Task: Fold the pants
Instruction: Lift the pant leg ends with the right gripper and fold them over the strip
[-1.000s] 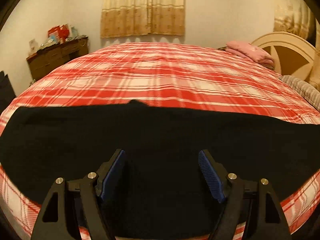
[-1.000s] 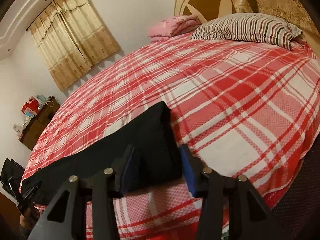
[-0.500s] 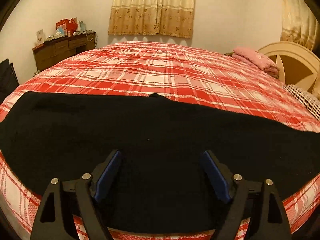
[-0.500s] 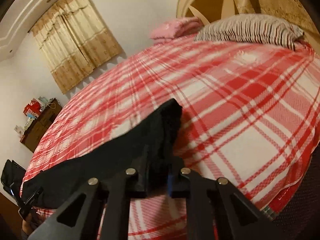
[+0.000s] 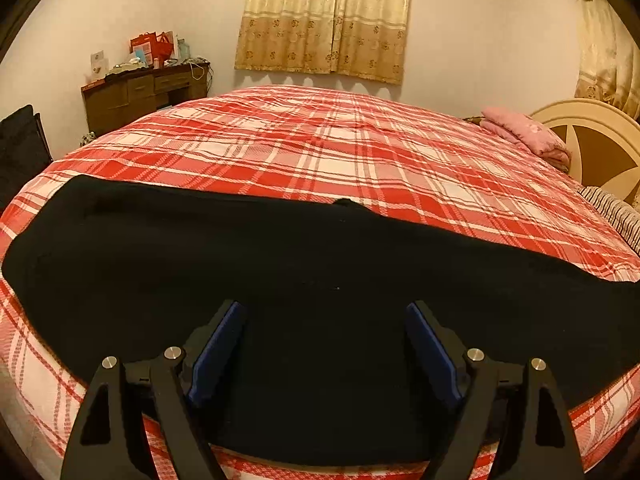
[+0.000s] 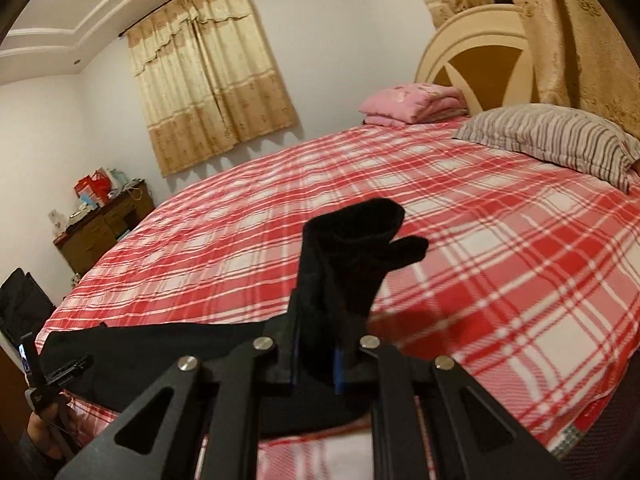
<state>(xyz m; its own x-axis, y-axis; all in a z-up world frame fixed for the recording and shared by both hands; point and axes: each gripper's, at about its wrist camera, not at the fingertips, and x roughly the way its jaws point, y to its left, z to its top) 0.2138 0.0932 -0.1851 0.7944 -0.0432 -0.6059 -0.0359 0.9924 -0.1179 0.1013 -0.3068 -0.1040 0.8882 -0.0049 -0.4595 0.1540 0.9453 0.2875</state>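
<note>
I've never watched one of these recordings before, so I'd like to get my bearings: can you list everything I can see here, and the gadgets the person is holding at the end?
pants: one, black, spread along the near edge of the bed, one end lifted
bed cover: one, red and white plaid, over the whole bed
striped pillow: one, grey and white, at the head of the bed
pink bedding: one folded pile, by the headboard
headboard: one, cream and brown, rounded
curtains: beige and gold, on the far wall
dresser: one, brown wood, cluttered top, far corner
left gripper: black with blue pads, open above the pants
right gripper: black, shut on the lifted end of the pants
</note>
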